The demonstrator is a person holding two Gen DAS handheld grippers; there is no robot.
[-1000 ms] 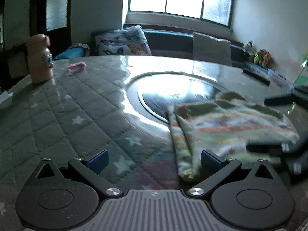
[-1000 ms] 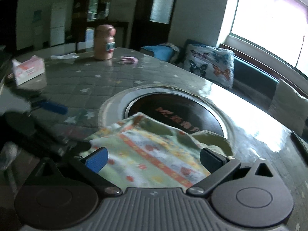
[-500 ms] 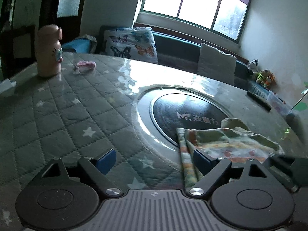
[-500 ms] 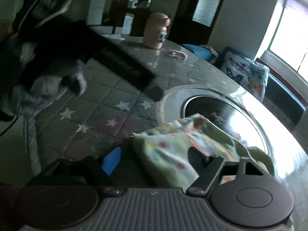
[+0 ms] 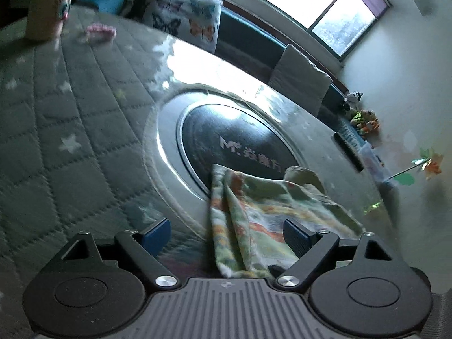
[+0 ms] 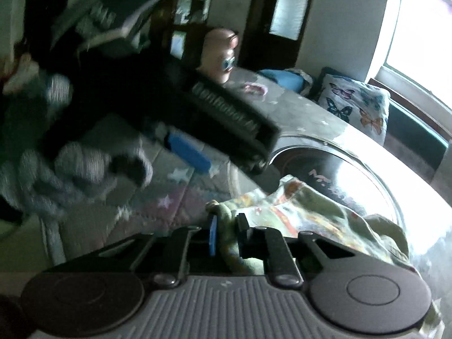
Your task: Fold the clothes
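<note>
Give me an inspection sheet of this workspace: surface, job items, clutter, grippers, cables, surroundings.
Surface: quilted star-print table cover around a round dark inset plate.
Job's things: patterned garment, folded, lying partly over the plate's near edge.
Clutter: pink bottle and a small pink item at the far side; a dark bar-shaped object near the right edge.
Grippers: left gripper open, fingers either side of the garment's near corner; right gripper shut on the garment's edge.
Cables: nothing seen.
Surroundings: butterfly cushion on a bench under a window; toys by the wall.
</note>
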